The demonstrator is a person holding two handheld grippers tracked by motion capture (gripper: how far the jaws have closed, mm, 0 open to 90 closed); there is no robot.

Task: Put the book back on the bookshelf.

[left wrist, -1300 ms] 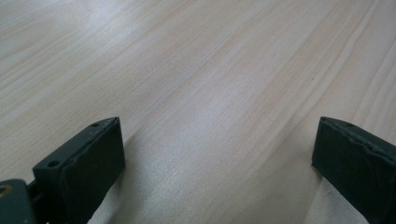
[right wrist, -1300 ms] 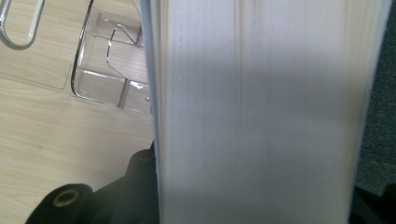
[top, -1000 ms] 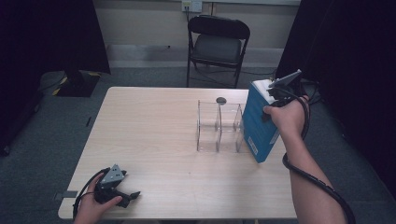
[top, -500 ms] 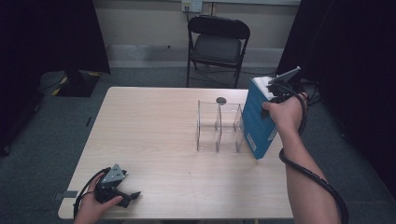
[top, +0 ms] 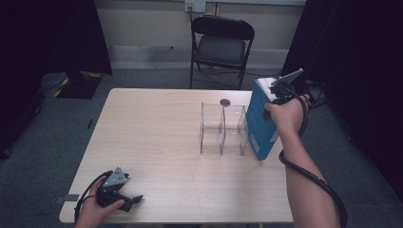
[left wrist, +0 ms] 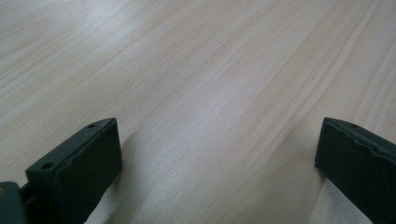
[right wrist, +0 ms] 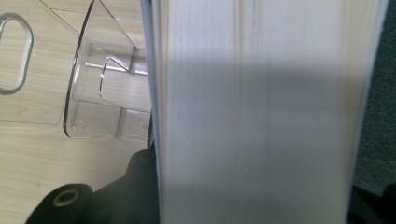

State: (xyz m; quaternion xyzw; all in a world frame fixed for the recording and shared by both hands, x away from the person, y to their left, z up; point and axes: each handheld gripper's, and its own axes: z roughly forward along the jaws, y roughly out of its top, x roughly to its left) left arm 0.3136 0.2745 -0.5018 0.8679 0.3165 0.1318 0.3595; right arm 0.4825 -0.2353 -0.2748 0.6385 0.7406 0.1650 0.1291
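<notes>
Handling of the thick blue book (top: 260,122) is judged to be that of a stiff, fairly heavy block with smooth covers that could slip, so hold is best taken across its thickness near the top, covers pressed from both sides. It is held upright at the right edge of the table (top: 157,142), its lower corner at or just above the tabletop, just beside the right end of the clear acrylic divider rack (top: 223,129). The right hand-held gripper (top: 275,92) is clamped on the book's top end, and in the right gripper view the pale page edges (right wrist: 261,112) are seen between the black jaws, with the rack's clear base to the side. The right forearm is stretched forward with the wrist raised. The left hand-held gripper (top: 124,198) is rested near the table's front left corner, jaws spread with nothing between them above bare wood.
</notes>
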